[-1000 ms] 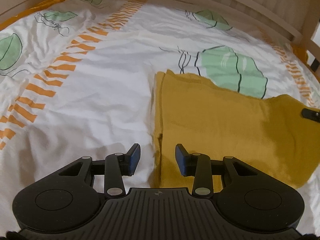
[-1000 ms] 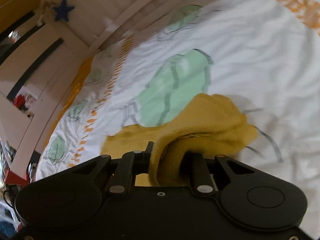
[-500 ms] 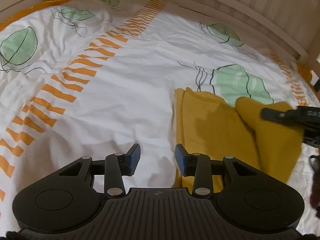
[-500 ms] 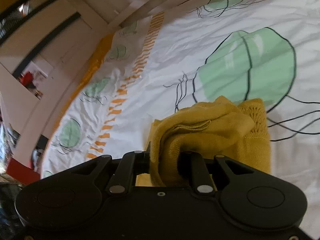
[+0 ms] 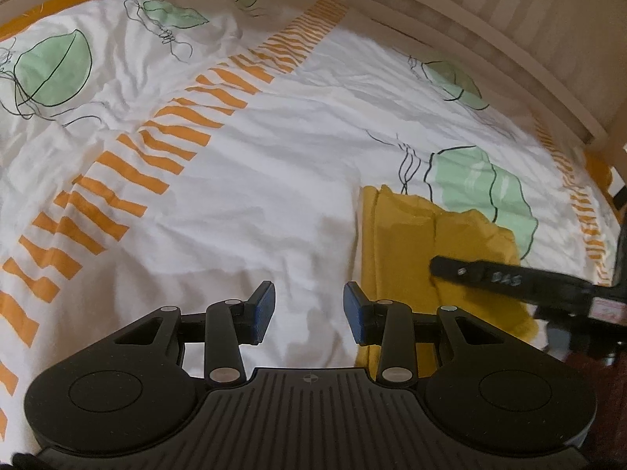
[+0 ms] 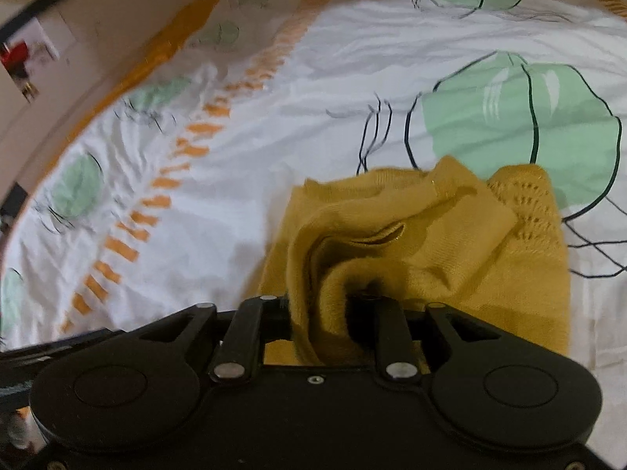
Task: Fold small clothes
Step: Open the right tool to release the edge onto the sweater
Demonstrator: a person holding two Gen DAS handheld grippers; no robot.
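A small mustard-yellow knit garment [image 5: 403, 250] lies on the white bedspread [image 5: 250, 196], to the right of my left gripper [image 5: 308, 309]. The left gripper is open and empty, its blue pads over bare bedspread beside the garment's left edge. My right gripper [image 6: 333, 313] is shut on a bunched fold of the garment [image 6: 411, 243] and holds it over the flat part; its fingertips are hidden in the cloth. It also shows in the left wrist view [image 5: 509, 278] as a black bar across the garment.
The bedspread has green leaf prints [image 5: 478, 192] and a band of orange stripes [image 5: 164, 156]. A pale wooden bed rail [image 5: 490, 51] runs along the far and right sides. An orange sheet edge [image 5: 47, 4] shows at the far left.
My right gripper has carried the garment's right side leftward over the rest, so the garment looks narrower. My left gripper has drifted left, off the garment's edge.
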